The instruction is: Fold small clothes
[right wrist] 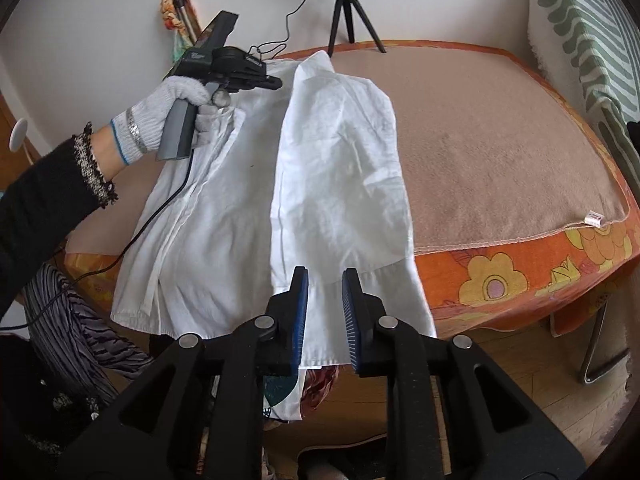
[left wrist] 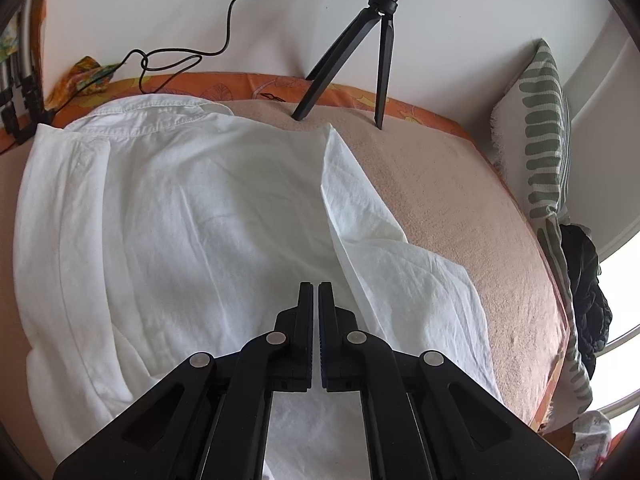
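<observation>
A white shirt [left wrist: 180, 208] lies spread on the pink blanket, collar at the far side. Its right side is folded over the middle [right wrist: 340, 152], and its hem hangs over the near edge of the bed. My left gripper [left wrist: 316, 292] is shut and empty, hovering above the shirt; it also shows in the right wrist view [right wrist: 276, 80], held by a gloved hand over the collar area. My right gripper [right wrist: 325, 280] is open and empty, just above the shirt's hem at the near edge.
The pink blanket [right wrist: 500, 140] covers an orange flowered mattress [right wrist: 520, 280]. A black tripod [left wrist: 360, 48] with a ring light stands at the far edge by the wall. A green striped cushion [left wrist: 544, 128] leans at the right. A cable [right wrist: 160, 216] trails over the shirt's left side.
</observation>
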